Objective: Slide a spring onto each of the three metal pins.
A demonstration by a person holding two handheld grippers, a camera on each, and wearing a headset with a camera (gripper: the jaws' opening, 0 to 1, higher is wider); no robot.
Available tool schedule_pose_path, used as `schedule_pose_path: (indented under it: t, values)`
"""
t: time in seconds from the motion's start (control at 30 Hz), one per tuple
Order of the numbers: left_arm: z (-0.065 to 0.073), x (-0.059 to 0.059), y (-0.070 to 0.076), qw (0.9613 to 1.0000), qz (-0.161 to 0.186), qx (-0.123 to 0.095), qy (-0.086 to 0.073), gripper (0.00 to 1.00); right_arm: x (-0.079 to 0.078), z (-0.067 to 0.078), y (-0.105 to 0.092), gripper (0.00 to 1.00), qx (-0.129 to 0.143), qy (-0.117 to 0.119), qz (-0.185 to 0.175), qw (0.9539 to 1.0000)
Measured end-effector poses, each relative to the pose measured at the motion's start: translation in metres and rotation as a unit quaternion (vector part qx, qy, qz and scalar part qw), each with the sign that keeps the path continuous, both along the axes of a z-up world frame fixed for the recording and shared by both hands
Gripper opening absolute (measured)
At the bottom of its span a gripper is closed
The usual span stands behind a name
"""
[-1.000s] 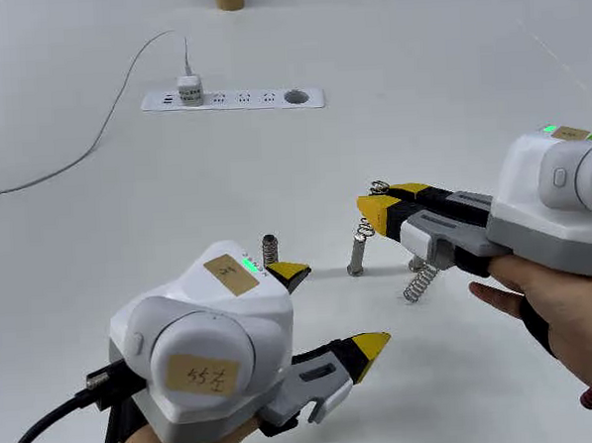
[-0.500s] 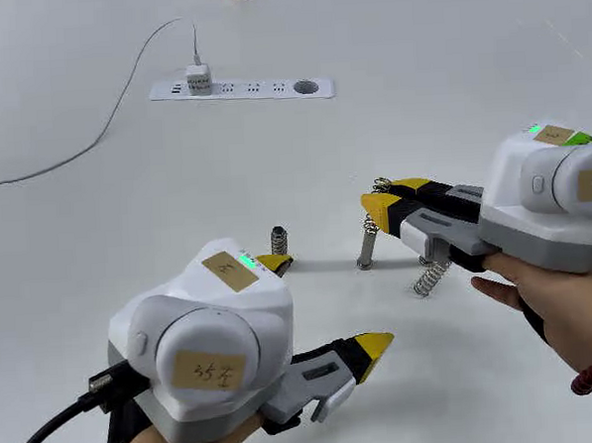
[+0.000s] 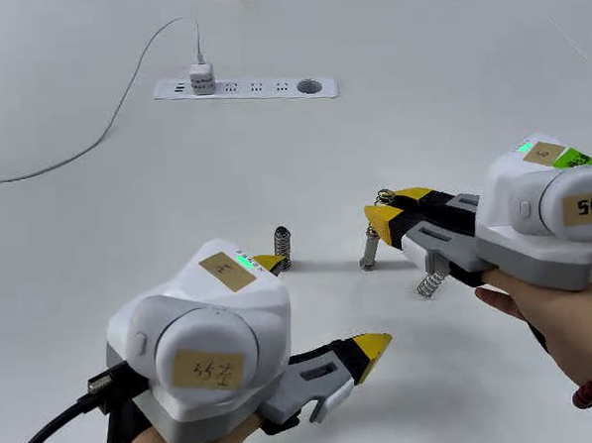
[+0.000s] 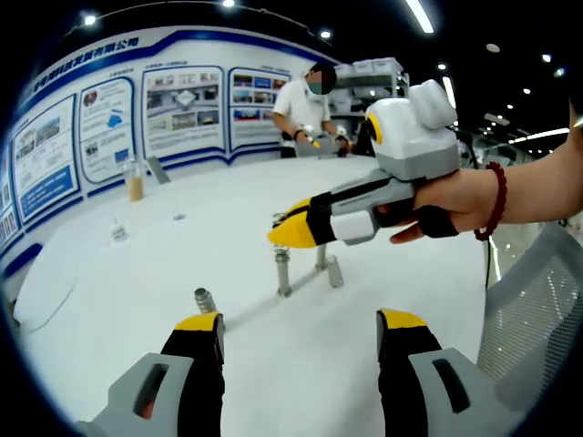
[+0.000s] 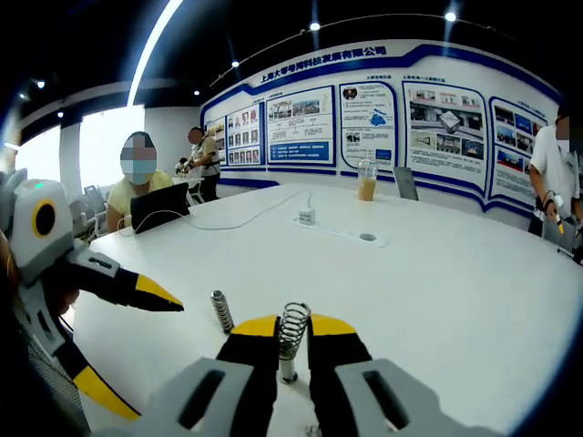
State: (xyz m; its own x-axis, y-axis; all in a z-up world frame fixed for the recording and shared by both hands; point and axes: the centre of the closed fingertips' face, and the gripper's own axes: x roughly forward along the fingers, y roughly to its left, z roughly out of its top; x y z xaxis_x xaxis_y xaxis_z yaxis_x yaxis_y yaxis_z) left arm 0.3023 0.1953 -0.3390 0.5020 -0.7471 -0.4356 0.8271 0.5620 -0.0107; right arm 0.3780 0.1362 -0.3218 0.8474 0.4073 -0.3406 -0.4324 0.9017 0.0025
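Grey loose coil spring (image 3: 430, 284) partly hidden under right gripper (image 3: 388, 211), centre right of head view. White tabletop (image 3: 274, 173); blue-trimmed display wall (image 5: 383, 100) behind. Right gripper clenched on second steel spring (image 5: 291, 328) over upright metal pin (image 3: 369, 249). Left gripper (image 3: 321, 305) spread wide, empty, lower centre; spring-capped pin (image 3: 283, 246) just beyond.

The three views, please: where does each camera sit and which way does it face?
Head view: headset, down onto the table; left gripper and right gripper show.
Left gripper view: rides that gripper, past its open jaws toward the right gripper.
Right gripper view: rides that gripper, along jaws shut on a spring.
All share the spring-covered pin.
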Motion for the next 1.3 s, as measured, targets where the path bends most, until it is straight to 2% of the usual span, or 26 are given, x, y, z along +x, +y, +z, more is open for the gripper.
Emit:
schedule_pose_path:
  t: [0.3,0.4,0.5,1.3]
  values:
    - [-0.001,0.001,0.002,1.0,0.003,0.0,0.002,0.69,0.0,-0.006,0.005,0.12,-0.021,0.002,0.005,0.9998]
    - [0.0,0.002,0.003,1.0,0.004,0.0,0.001,0.69,-0.002,-0.009,0.004,0.12,-0.044,0.001,0.006,0.999]
    - [-0.001,0.002,0.003,1.0,0.004,0.001,0.002,0.69,-0.003,-0.015,0.004,0.12,-0.053,0.007,0.006,0.9986]
    - [-0.003,0.002,0.003,1.0,0.004,0.001,0.005,0.66,-0.002,-0.04,0.003,0.12,-0.05,0.05,-0.006,0.9975]
